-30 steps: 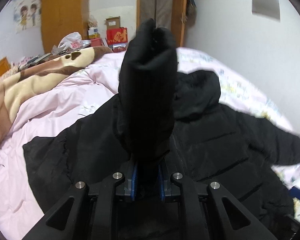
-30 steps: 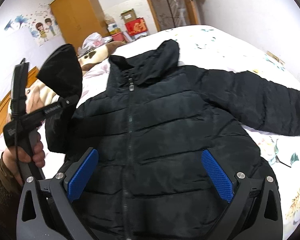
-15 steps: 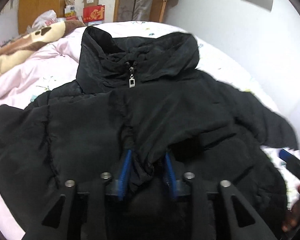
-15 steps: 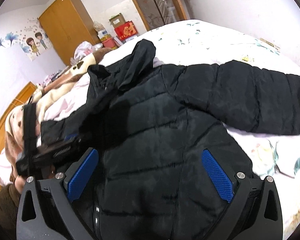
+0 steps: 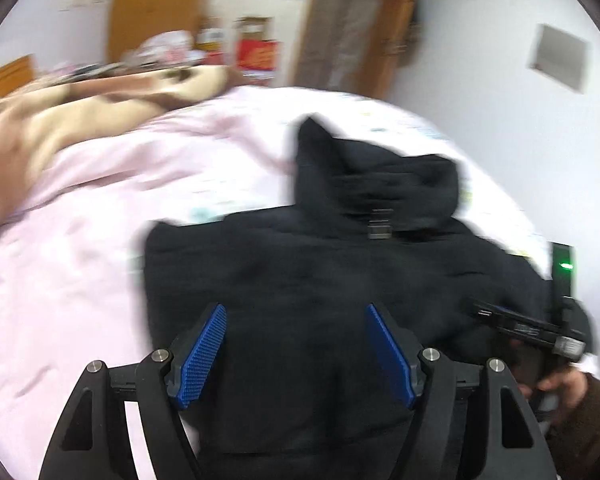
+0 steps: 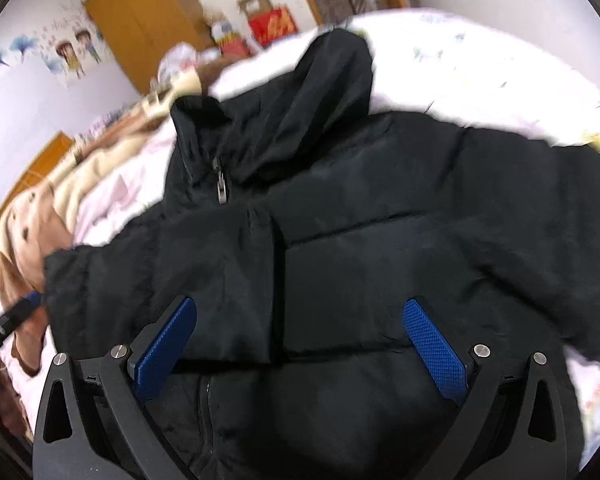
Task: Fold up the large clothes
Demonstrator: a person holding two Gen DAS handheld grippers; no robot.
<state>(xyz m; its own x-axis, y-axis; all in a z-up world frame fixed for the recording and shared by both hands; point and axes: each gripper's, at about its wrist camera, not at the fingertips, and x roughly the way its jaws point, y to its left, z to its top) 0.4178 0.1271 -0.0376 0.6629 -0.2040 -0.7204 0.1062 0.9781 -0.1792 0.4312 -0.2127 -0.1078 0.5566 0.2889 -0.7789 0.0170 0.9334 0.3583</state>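
A black padded jacket point(image 5: 300, 280) lies face up on the bed, hood away from me. Its left sleeve point(image 6: 204, 276) is folded across the chest; the right sleeve point(image 6: 540, 216) still stretches out to the right. My left gripper point(image 5: 296, 344) is open and empty just above the jacket's left half. My right gripper point(image 6: 300, 344) is open and empty above the jacket's middle. The right gripper's body also shows in the left wrist view point(image 5: 540, 328), held in a hand at the jacket's right side.
The bed has a pale pink floral sheet point(image 5: 80, 248). A brown and cream blanket point(image 5: 80, 112) lies bunched at the far left. A wooden wardrobe point(image 6: 148, 20) and boxes point(image 6: 268, 20) stand beyond the bed. A white wall point(image 5: 520, 100) runs along the right.
My left gripper carried the left sleeve over the jacket's chest, let go of it and opened. The right gripper stayed open and moved slightly closer over the jacket.
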